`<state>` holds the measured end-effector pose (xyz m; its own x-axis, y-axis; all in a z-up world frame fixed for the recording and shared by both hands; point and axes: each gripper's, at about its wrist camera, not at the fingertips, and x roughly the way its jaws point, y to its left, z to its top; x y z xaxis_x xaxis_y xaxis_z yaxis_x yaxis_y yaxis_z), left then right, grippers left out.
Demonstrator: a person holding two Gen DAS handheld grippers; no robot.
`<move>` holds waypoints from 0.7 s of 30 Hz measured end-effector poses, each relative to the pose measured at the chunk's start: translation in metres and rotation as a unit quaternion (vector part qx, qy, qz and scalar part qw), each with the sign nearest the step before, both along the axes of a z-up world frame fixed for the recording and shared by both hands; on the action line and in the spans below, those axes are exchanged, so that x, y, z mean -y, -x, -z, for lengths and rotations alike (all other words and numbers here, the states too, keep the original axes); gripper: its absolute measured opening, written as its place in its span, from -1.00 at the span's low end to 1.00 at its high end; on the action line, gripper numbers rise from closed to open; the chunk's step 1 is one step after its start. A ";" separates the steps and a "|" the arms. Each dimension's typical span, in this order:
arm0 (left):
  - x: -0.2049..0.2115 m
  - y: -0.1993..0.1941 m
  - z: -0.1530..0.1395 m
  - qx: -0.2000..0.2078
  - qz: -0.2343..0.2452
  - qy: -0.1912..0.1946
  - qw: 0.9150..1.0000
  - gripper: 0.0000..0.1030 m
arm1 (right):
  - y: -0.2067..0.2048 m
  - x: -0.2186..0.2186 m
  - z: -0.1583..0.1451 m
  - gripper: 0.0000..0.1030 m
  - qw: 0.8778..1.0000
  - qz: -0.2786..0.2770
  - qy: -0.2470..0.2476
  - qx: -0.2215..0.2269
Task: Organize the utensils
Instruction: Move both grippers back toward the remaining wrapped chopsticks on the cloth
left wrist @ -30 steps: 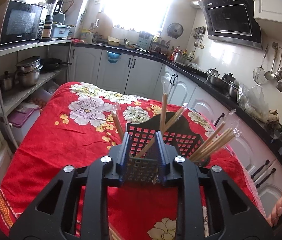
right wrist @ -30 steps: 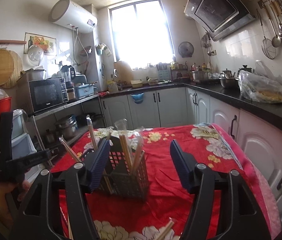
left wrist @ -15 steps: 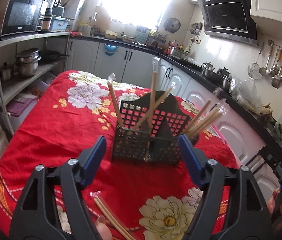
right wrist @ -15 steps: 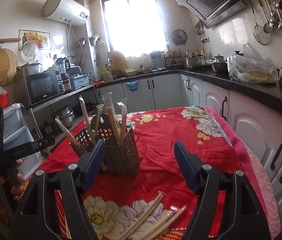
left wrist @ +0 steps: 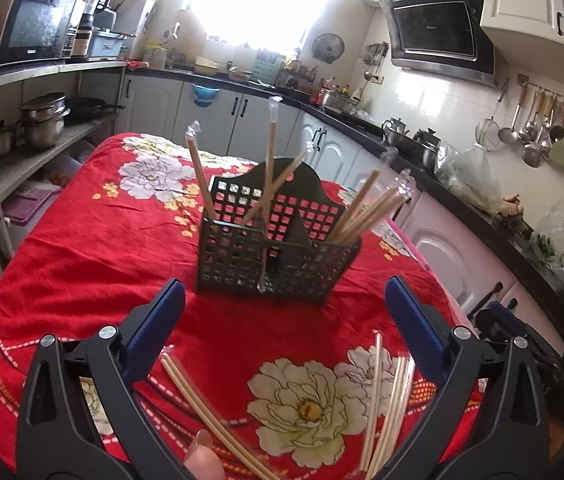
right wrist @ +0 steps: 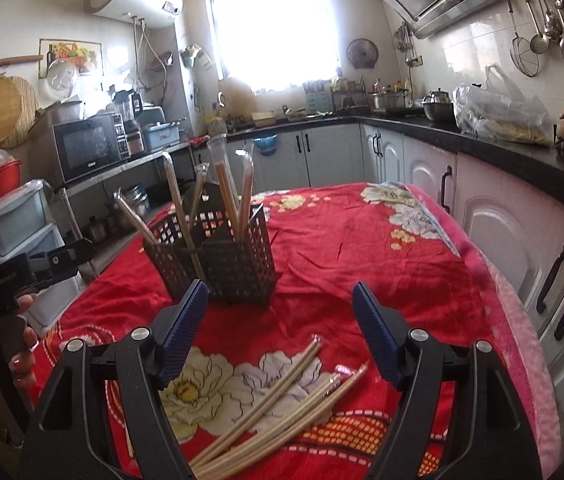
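Note:
A black perforated utensil holder (left wrist: 274,256) stands on the red flowered tablecloth (left wrist: 94,248), with several wrapped chopsticks upright in its compartments. My left gripper (left wrist: 282,320) sits just short of the holder, its jaws opening wide and nothing between them. More wrapped chopsticks (left wrist: 385,396) lie loose on the cloth near its right finger, and a pair (left wrist: 206,408) lies by its left finger. In the right wrist view the holder (right wrist: 218,256) stands ahead and left of my right gripper (right wrist: 278,312), whose jaws are opening and empty. A loose bundle of chopsticks (right wrist: 282,400) lies on the cloth below it.
The table's right edge (right wrist: 493,280) runs close to white cabinets (right wrist: 521,240) under a black counter. A shelf with pots (left wrist: 42,120) and a microwave (left wrist: 34,24) stands left. A hand (right wrist: 22,356) holding the left gripper's handle shows in the right wrist view.
My left gripper let go of the holder's front wall, opened wide and drew back. My right gripper also drew back and sank, bringing the loose chopsticks into view.

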<state>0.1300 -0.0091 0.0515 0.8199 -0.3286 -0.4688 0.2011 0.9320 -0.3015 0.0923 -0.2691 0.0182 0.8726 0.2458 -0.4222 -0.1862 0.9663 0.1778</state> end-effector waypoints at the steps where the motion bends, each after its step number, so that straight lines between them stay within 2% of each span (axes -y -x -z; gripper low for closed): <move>1: 0.002 0.001 0.001 -0.002 0.002 -0.002 1.000 0.79 | 0.001 0.000 0.001 0.41 1.000 -0.001 0.000 -0.002; 6: 0.010 0.006 0.007 -0.008 0.011 -0.011 1.000 0.79 | 0.005 0.002 0.007 0.48 1.000 -0.003 0.001 -0.014; 21: 0.039 0.001 0.035 -0.054 0.041 -0.037 0.997 0.79 | 0.004 0.022 0.025 0.52 0.999 0.010 -0.013 -0.048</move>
<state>0.1285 -0.0483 0.0169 0.7356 -0.3534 -0.5779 0.2474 0.9344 -0.2565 0.0887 -0.2915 -0.0067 0.8331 0.2413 -0.4977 -0.1480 0.9643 0.2198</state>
